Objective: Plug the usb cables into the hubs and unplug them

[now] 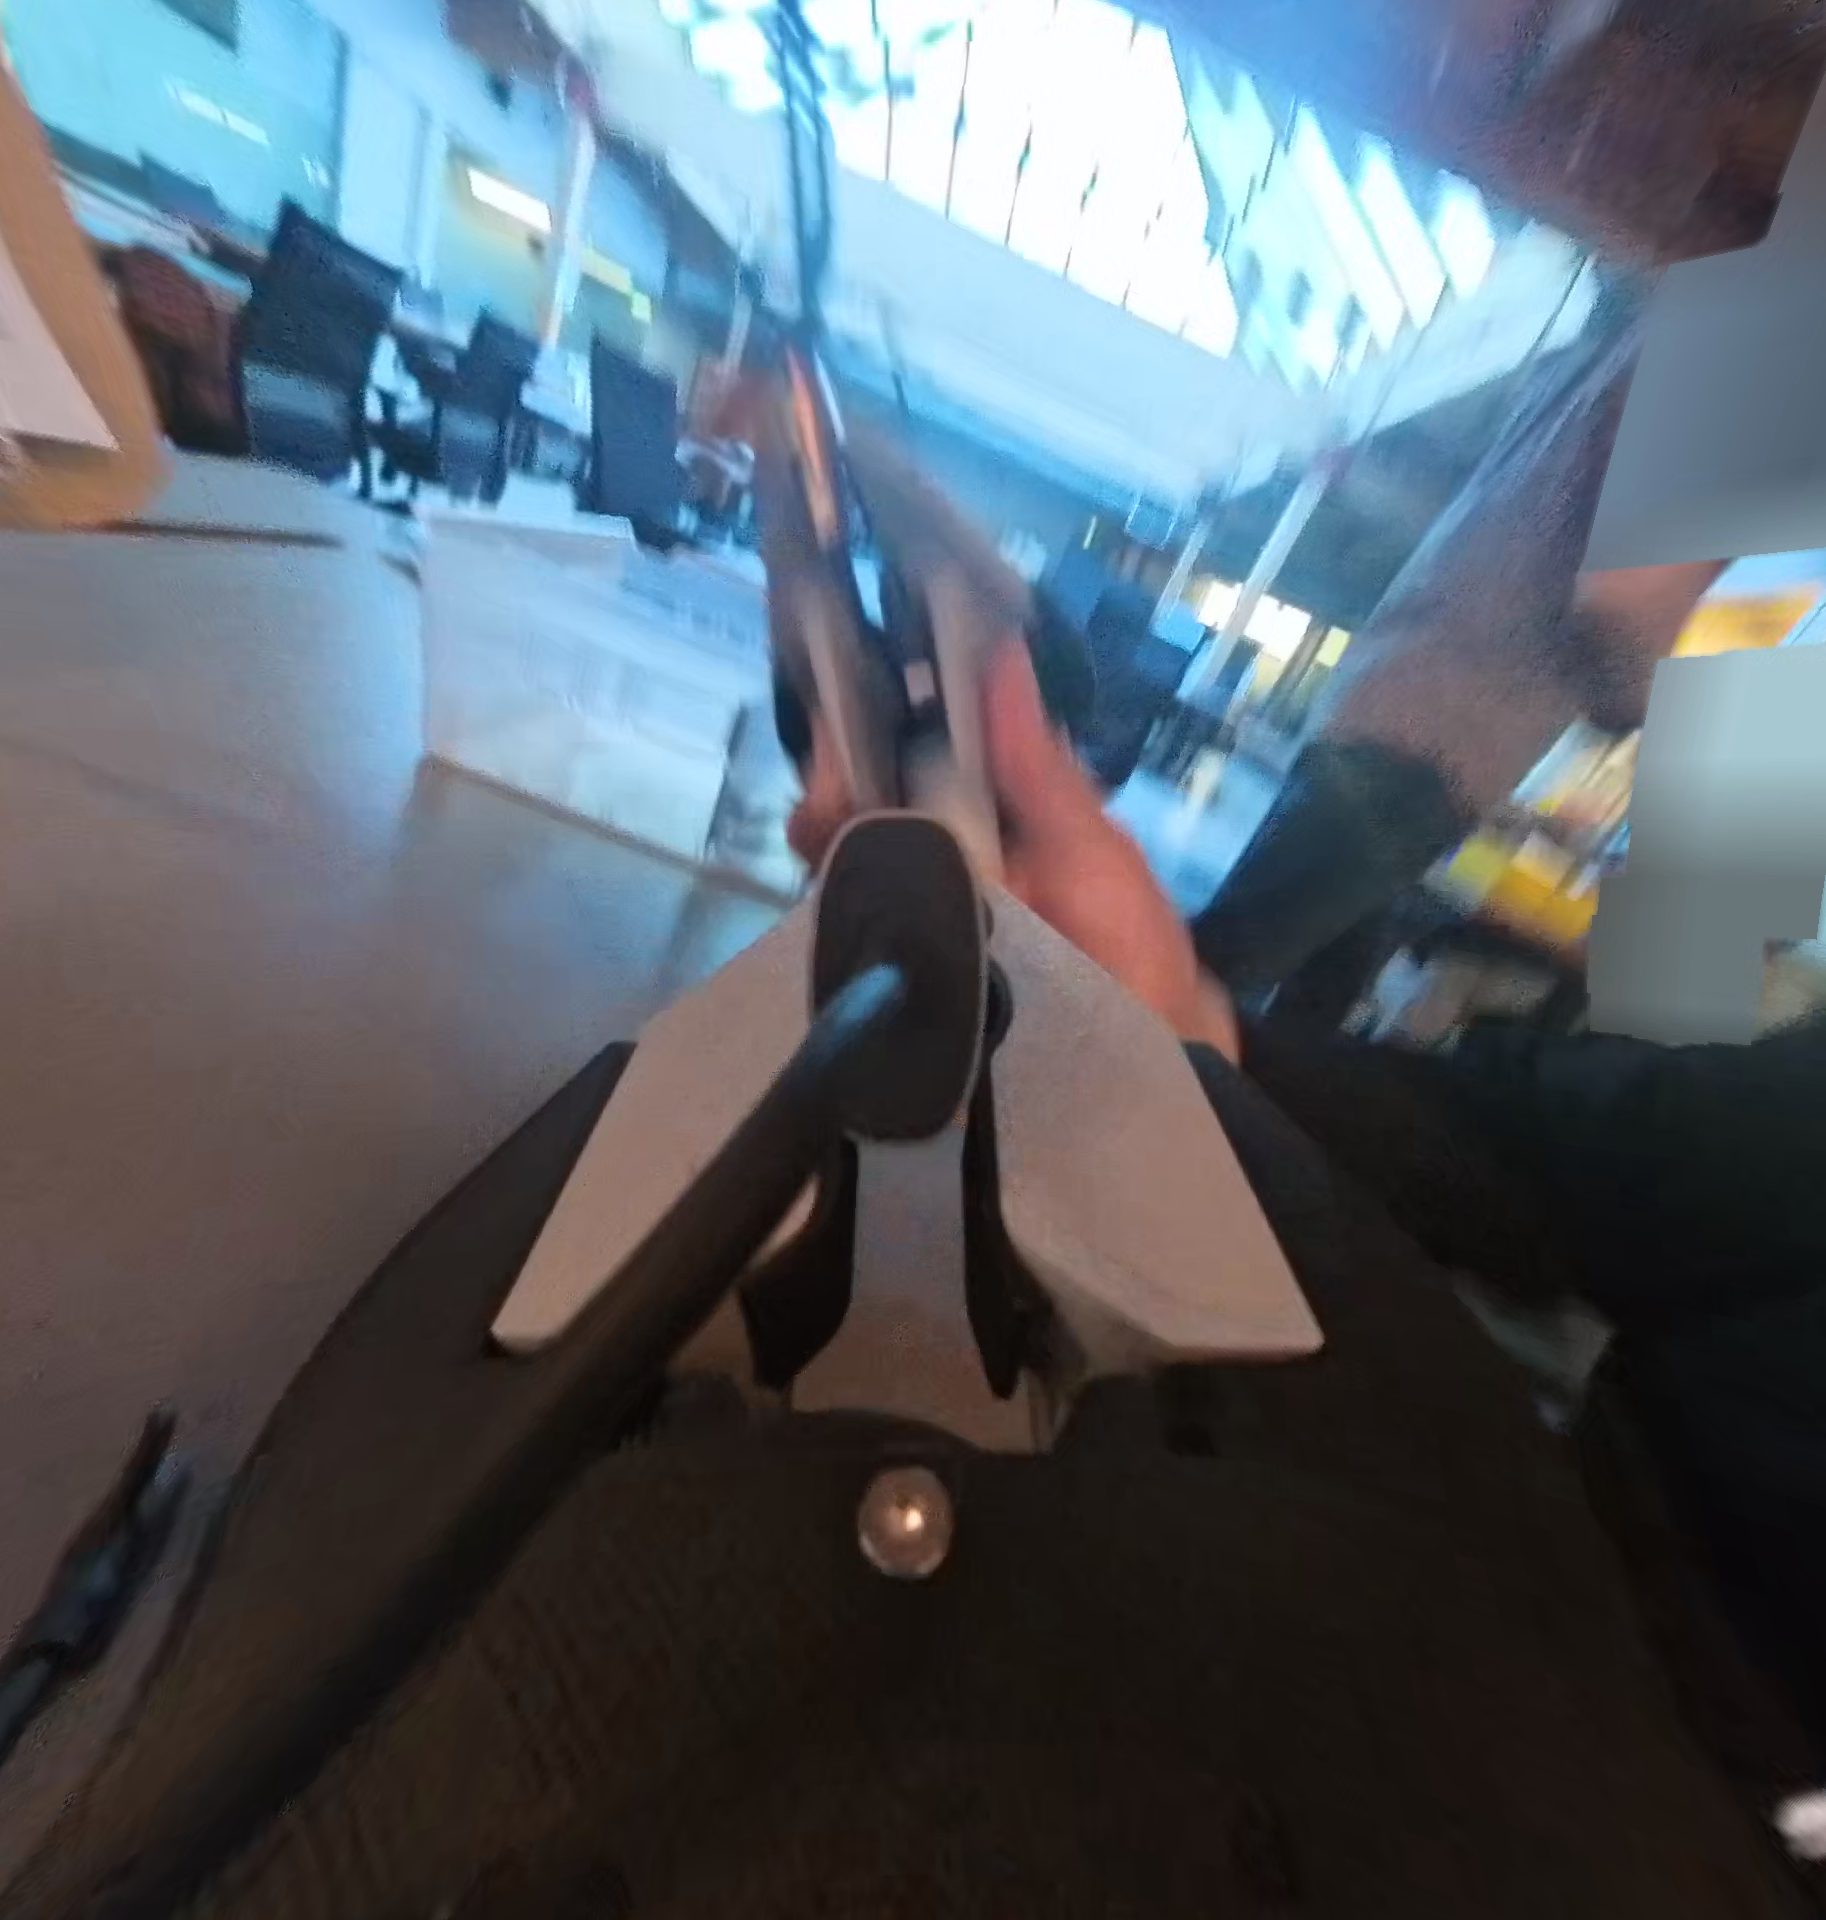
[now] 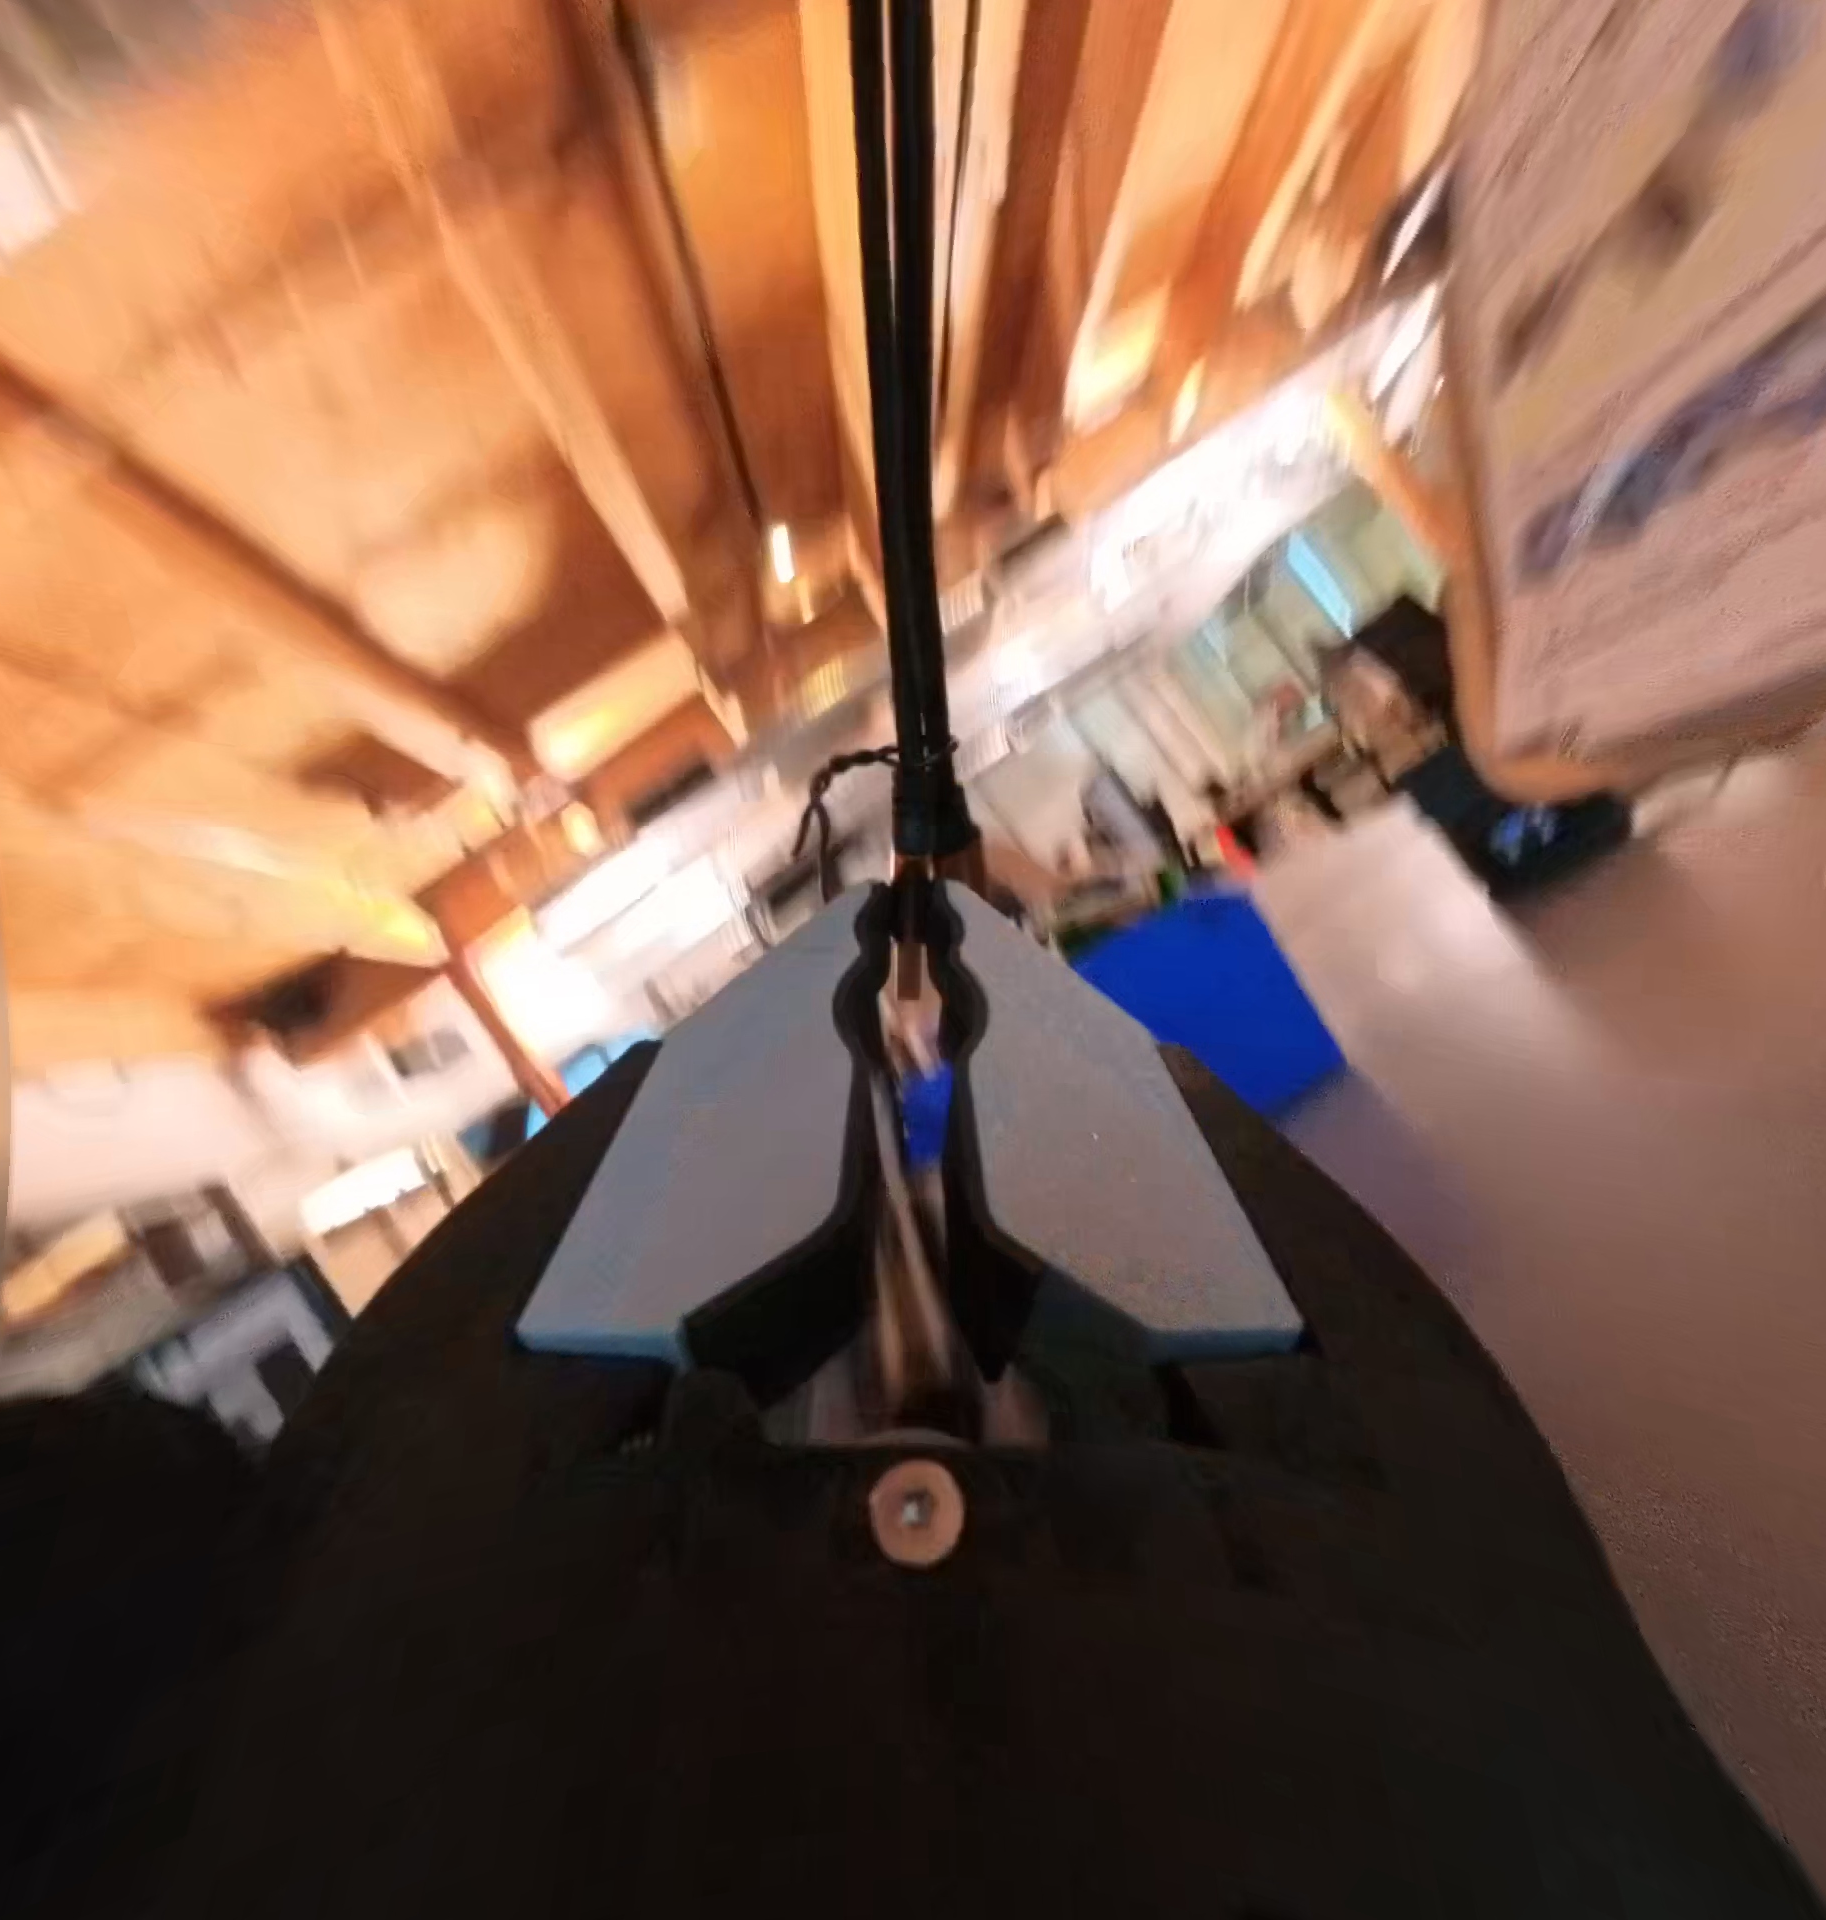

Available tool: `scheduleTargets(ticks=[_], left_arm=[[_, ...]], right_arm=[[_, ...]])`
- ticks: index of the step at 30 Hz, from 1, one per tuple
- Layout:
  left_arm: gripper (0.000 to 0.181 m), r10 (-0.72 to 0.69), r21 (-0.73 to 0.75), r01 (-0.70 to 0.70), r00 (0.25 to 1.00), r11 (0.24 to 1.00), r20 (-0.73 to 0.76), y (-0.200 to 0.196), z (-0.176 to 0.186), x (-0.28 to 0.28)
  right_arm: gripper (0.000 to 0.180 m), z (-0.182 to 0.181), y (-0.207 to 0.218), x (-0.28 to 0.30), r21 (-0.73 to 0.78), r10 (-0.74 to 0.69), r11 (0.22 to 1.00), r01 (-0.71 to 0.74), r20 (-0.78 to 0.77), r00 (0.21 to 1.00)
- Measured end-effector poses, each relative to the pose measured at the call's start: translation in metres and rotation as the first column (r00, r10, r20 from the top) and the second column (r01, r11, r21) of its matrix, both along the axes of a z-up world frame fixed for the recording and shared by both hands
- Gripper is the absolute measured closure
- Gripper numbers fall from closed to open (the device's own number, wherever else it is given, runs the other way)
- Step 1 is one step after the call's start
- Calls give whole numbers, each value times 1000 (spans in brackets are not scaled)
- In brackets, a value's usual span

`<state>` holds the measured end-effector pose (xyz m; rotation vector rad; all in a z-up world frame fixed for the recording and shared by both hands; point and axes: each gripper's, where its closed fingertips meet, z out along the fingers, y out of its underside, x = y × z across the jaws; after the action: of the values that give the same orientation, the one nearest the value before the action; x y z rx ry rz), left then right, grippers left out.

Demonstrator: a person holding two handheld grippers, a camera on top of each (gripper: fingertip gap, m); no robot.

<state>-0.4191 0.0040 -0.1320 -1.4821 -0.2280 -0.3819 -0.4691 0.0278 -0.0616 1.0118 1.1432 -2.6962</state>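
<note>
Both views are motion-blurred. In the left wrist view my left gripper is shut on a small grey USB hub seen end-on, with a black end face. The hub's black cable runs down to the lower left. Just beyond it, the right gripper and a hand show as a blur. In the right wrist view my right gripper is shut on a metallic USB plug. The plug's black cable, bundled with a twist tie, runs straight up out of frame.
A pale table top spreads left of the hub, with a white box or paper stack on it. Dark office chairs stand behind. The right wrist view shows a blue bin and a large cardboard box.
</note>
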Motion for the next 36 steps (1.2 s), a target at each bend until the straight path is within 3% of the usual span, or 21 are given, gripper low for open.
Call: scheduleTargets(ticks=[1, 2, 4, 6, 11, 15, 18, 20, 22, 24, 26, 29, 36], left_arm=[[165, -29, -33, 26, 996, 999, -87, 3, -3, 17], [166, -21, -3, 21, 989, 1000, -145, 3, 1, 26], [166, 30, 45, -24, 992, 999, -126, -1, 8, 16], [166, 98, 33, -95, 986, 995, -136, -1, 7, 0], [166, 93, 17, -91, 956, 996, -278, 2, 4, 18], [167, 128, 21, -128, 941, 992, -313, 2, 4, 18], [166, 140, 30, -137, 946, 990, -292, 0, 5, 14], [166, 137, 30, -134, 947, 990, -290, 0, 5, 14], [166, 130, 18, -131, 944, 991, -302, 2, 3, 16], [166, 121, 5, -126, 938, 992, -324, 4, 2, 19], [167, 111, -4, -120, 932, 993, -345, 5, 0, 22], [166, 102, -8, -112, 930, 994, -352, 6, 0, 24], [166, 99, -9, -109, 933, 994, -346, 6, 0, 24]], right_arm=[[177, 16, 18, 2, -11, 4, 1000, -5, -48, 999], [177, 23, 18, 6, 105, 18, 994, -7, -97, 995], [176, 18, 1, 17, 363, -20, 929, 77, -158, 987], [176, 14, -22, 28, 516, -5, 850, 104, -190, 982], [176, 25, -50, 55, 628, 71, 774, 86, -221, 973], [176, 43, -47, 76, 642, 87, 763, 72, -212, 973], [176, 73, -7, 91, 693, -41, 681, 235, -284, 958], [176, 89, 43, 97, 733, -208, 547, 405, -350, 914], [176, 101, 109, 106, 738, -412, 383, 555, -402, 818], [176, 100, 174, 118, 753, -577, 242, 611, -395, 715], [176, 86, 222, 130, 799, -669, 202, 567, -310, 676], [176, 50, 266, 137, 877, -737, 203, 436, -157, 657], [169, -66, 308, 117, 953, -799, 302, 2, 252, 546]])
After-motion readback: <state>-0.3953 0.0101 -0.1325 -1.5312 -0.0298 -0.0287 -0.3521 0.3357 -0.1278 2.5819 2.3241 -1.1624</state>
